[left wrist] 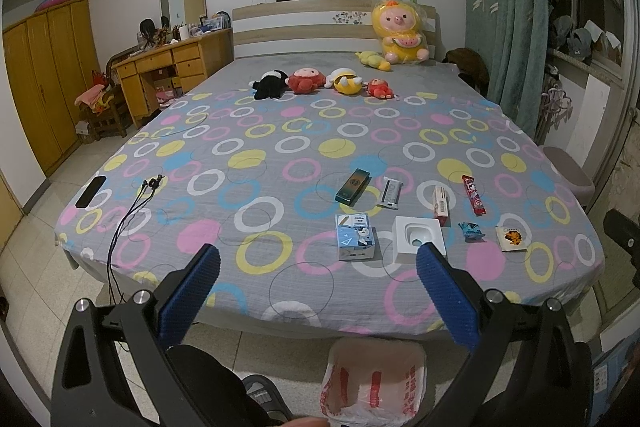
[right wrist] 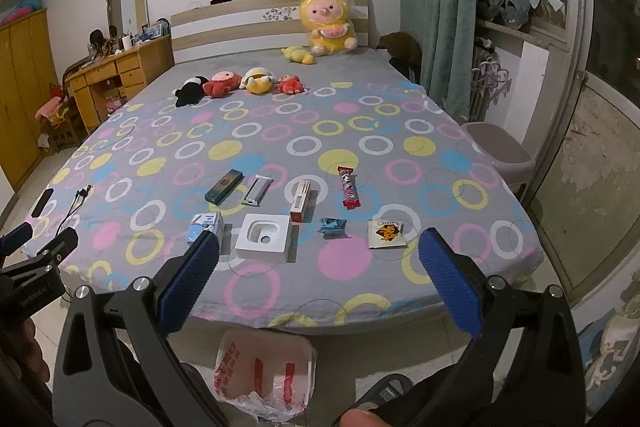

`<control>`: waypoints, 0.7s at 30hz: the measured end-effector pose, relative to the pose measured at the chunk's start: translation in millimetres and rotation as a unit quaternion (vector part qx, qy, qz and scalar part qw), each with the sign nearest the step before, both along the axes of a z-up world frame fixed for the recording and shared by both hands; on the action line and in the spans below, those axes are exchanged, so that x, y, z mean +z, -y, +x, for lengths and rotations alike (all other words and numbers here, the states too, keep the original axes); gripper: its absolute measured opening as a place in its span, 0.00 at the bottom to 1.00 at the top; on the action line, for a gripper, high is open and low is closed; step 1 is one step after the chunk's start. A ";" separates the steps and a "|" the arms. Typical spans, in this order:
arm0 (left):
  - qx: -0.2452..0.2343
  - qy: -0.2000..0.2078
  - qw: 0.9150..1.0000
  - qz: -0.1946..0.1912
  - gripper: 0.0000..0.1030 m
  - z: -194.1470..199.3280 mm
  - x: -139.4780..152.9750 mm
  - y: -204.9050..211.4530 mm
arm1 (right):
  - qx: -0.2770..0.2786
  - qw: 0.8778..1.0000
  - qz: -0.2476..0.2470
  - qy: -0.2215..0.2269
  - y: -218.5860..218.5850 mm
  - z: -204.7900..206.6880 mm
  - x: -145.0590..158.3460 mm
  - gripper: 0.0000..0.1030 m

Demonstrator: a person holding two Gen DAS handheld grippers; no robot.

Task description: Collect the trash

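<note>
Eight small wrappers and boxes on circle-patterned bed, grippers empty

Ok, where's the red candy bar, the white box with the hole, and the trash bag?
Red candy bar (right wrist: 349, 187), right wrist view, middle of its wrapper.
White box (right wrist: 264, 238), right wrist view, top face beside the round hollow.
Trash bag (left wrist: 374, 385), left wrist view, its printed front wall.

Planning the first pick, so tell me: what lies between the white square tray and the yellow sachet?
One thing: a small blue crinkled wrapper, between the white square tray and the yellow sachet. Both wrist views show this.
</note>
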State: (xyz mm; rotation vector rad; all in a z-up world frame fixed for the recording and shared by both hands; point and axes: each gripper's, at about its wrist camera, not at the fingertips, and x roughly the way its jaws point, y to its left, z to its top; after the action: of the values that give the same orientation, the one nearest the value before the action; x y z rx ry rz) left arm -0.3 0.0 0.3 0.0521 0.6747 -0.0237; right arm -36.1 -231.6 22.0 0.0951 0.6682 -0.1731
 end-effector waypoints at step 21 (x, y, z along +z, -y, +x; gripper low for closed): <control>-0.005 -0.010 1.000 -0.003 0.93 12.9 -12.4 0.5 | -0.004 1.000 0.002 -0.008 7.0 7.8 -5.6 0.95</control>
State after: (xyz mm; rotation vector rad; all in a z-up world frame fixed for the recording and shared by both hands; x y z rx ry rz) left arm 12.5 -0.4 -12.1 0.0501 0.6947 -0.0359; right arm -28.2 -238.6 16.4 0.0999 0.6833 -0.1805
